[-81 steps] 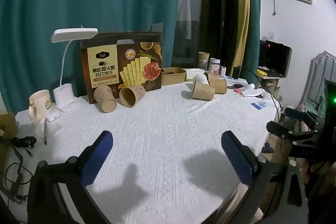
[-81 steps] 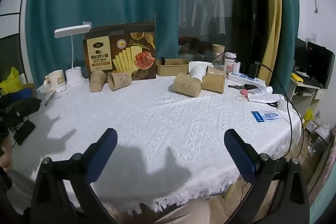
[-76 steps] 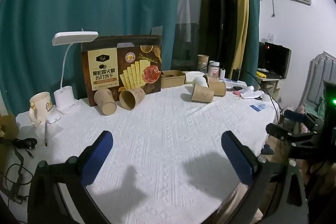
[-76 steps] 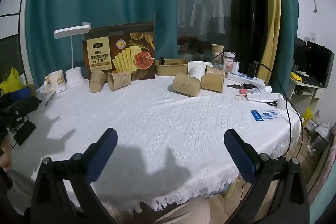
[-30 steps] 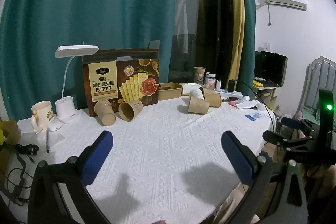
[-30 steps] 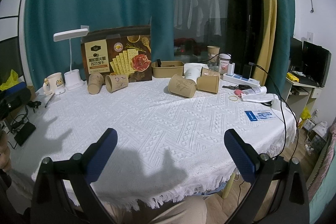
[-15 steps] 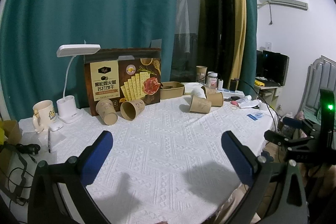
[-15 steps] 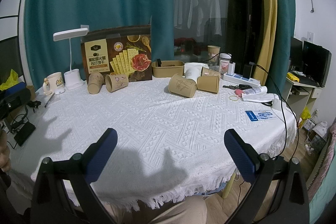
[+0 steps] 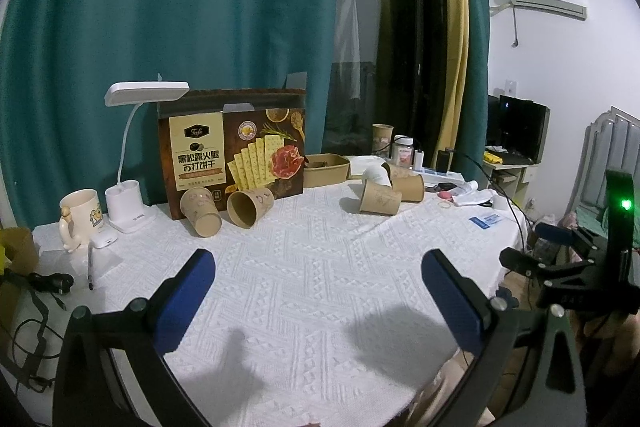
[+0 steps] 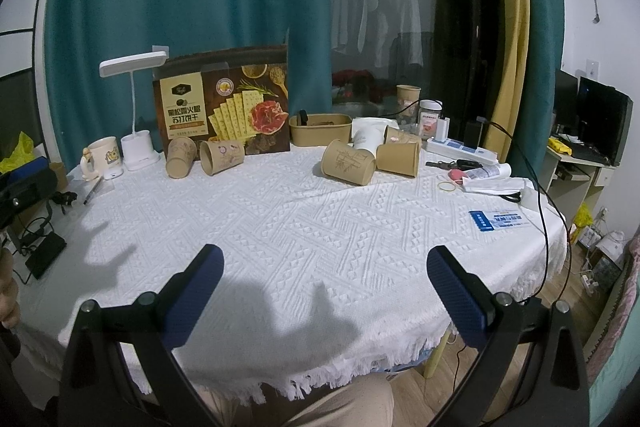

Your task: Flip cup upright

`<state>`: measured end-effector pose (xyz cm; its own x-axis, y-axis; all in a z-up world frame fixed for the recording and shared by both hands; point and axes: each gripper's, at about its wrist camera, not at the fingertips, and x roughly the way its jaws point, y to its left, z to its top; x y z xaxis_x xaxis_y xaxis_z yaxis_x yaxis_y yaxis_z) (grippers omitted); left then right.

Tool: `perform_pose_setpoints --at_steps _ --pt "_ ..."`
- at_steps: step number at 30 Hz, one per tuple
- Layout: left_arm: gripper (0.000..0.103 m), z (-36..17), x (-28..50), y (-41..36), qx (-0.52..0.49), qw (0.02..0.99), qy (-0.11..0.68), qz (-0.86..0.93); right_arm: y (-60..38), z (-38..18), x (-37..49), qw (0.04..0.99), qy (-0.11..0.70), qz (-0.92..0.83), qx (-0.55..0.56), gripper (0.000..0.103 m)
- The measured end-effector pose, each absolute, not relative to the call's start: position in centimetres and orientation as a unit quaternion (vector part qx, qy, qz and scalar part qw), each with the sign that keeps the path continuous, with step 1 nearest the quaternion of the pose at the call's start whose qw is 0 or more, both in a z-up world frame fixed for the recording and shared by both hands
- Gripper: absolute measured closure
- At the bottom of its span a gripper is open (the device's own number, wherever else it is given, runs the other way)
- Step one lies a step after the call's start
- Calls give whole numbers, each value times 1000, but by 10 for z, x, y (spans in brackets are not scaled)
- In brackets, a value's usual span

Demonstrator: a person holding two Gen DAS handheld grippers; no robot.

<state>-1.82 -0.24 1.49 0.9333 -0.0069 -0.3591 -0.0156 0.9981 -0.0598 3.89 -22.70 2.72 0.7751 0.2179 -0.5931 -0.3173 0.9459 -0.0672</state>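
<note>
The desk (image 10: 320,227) lay broad under its white cloth, with the cracker box (image 10: 224,103) at the back. Kraft cups lay tipped there: two before the box (image 10: 222,157), a cluster to the right (image 10: 348,163). Both the left tool (image 9: 320,291) and right tool (image 10: 324,287) hung wide apart, empty, well short of them. A good approach would probably reach in low, clamp one cup's wall mid-body, then roll it onto its base.
</note>
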Motion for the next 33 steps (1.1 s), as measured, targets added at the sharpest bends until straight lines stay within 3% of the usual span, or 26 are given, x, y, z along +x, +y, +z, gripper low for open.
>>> perform_pose_setpoints --at_steps 17,26,33 --pt "0 12 47 24 -31 975 219 22 -208 2 122 928 332 145 -86 2" --pt "0 -11 147 114 -98 935 333 66 -201 -28 201 915 369 144 -72 2" --pt "0 -44 221 179 -157 909 369 115 -195 -49 247 908 391 138 -60 2"
